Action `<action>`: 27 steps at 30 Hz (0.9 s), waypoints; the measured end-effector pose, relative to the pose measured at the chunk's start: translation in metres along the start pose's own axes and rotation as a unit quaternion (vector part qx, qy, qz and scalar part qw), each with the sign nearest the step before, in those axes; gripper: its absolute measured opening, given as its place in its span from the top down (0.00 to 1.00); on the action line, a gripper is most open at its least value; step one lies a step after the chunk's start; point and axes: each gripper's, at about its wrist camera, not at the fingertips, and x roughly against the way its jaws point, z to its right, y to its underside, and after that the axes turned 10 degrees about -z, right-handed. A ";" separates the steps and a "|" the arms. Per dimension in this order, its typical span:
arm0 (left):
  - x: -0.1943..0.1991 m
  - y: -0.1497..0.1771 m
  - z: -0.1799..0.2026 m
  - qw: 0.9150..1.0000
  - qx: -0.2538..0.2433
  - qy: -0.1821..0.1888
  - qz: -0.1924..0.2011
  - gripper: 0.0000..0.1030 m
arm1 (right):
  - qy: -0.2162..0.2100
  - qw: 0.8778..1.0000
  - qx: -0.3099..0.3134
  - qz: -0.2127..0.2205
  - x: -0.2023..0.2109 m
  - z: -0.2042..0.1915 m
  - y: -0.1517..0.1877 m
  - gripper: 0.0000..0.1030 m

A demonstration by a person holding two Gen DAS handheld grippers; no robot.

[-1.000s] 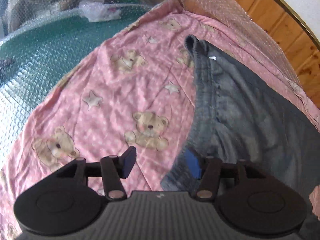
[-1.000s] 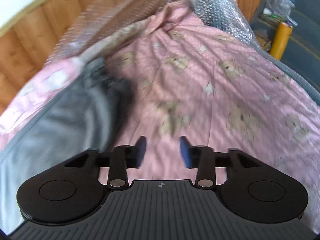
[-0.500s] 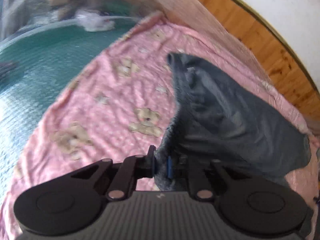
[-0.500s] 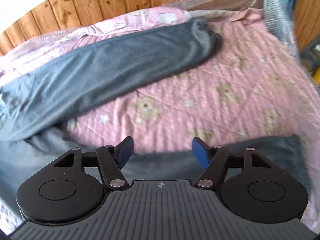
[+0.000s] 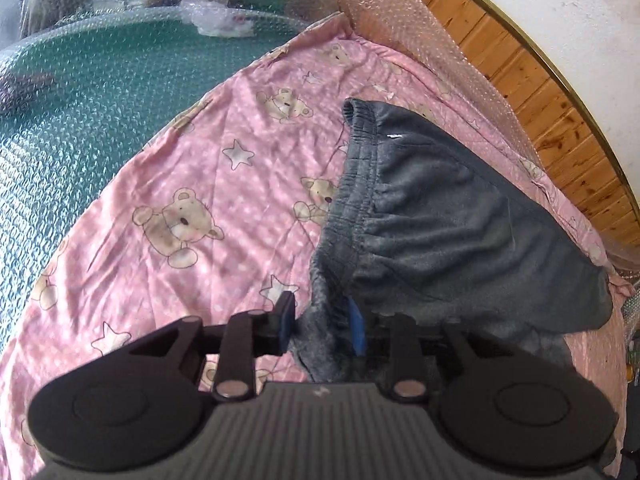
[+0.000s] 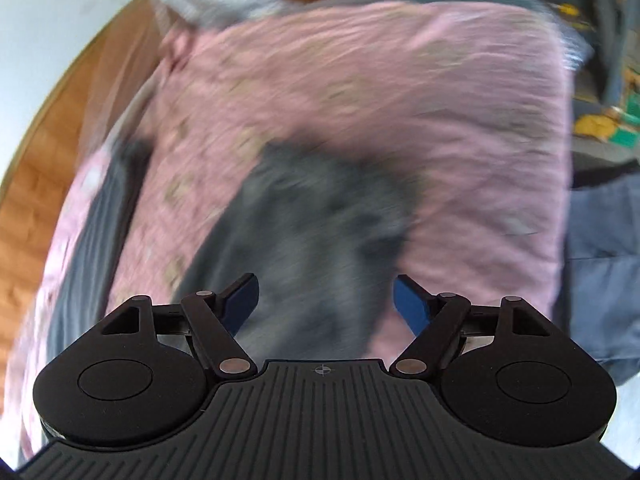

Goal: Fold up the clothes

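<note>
On the bed: grey sweatpants (image 5: pixel 452 216) lie on a pink teddy-bear sheet (image 5: pixel 192 184), occupying the right half of the left wrist view.
Waistband: the gathered elastic edge (image 5: pixel 352 184) runs from the upper middle of the frame down to the lower middle, ending right at the tongs.
Long axis: the garment stretches away from that band toward the right edge of the frame, along the wood-panelled wall (image 5: pixel 560 120).
Left gripper (image 5: pixel 322 322): its jaws are opening, with a bunched fold of the waistband between them; the right pad (image 5: pixel 357 326) touches the cloth, the left pad (image 5: pixel 286 318) looks just clear of it.
Right gripper (image 6: pixel 325 302): jaws spread wide with nothing between them; the view is heavily blurred, with a dark grey mass of the garment (image 6: pixel 320 224) ahead and below.
Nearer hand: the left one, already at the waistband's near corner.
Judgement: the next fold likely depends on the right tongs reaching the far end of the trousers.
</note>
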 end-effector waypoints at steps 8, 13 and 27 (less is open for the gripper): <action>-0.025 0.020 0.040 0.992 -0.116 -0.038 -0.017 0.75 | -0.030 0.999 0.044 0.001 -0.041 0.022 -0.015 0.35; -0.012 0.008 0.041 0.996 -0.082 -0.042 -0.013 0.92 | -0.019 0.996 0.090 -0.013 -0.054 0.000 -0.030 1.00; 0.165 -0.164 0.089 0.989 -0.003 0.095 0.115 0.94 | -0.207 0.958 0.151 0.125 0.114 -0.221 -0.163 1.00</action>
